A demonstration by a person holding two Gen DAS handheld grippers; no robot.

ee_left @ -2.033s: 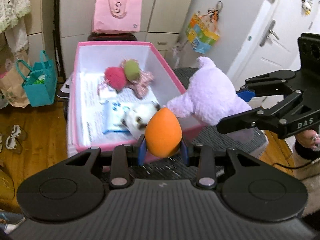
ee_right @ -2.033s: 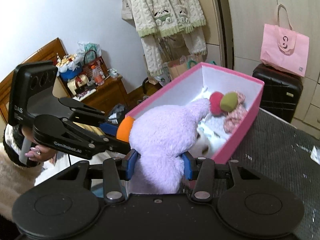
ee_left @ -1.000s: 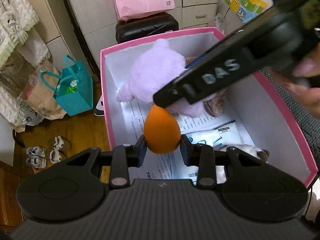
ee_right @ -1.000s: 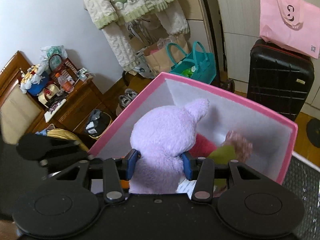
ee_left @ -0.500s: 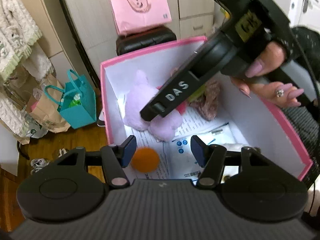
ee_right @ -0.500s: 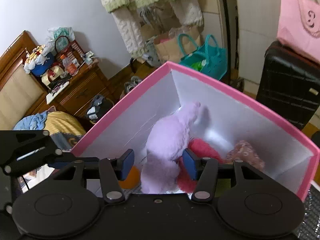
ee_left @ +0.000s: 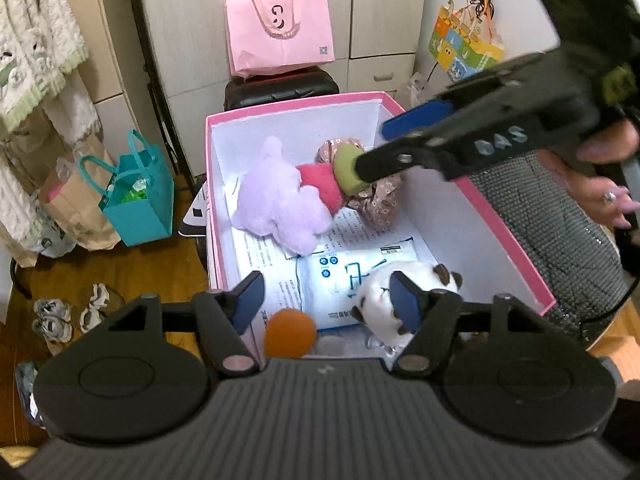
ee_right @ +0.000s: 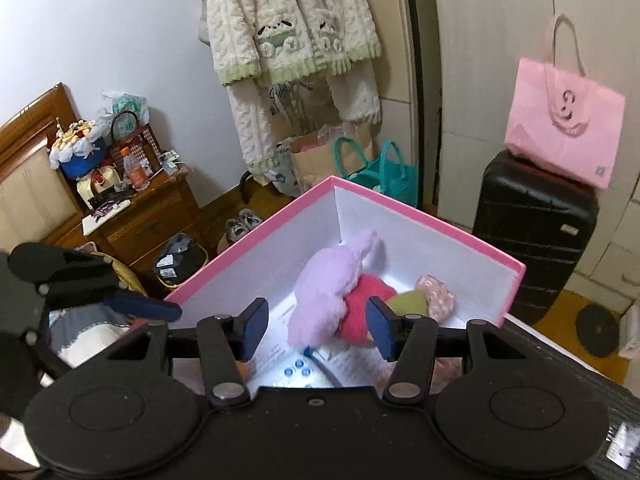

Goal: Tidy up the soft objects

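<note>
**Both grippers empty over box**

Two tools hung wide open w/ nothing held: left gripper [ee_left: 326, 294], right gripper [ee_right: 316, 328]. Fuzzy lilac plush [ee_left: 280, 204] and orange foam egg [ee_left: 290, 333] lay inside pink-rimmed white box [ee_left: 516, 248]. Drop step looked done; next probably needs fetching another soft item.

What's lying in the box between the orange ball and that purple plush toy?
In the left wrist view, only printed paper sheets on the floor of the pink box separate the orange ball from the purple plush toy; no other toy lies there.
</note>
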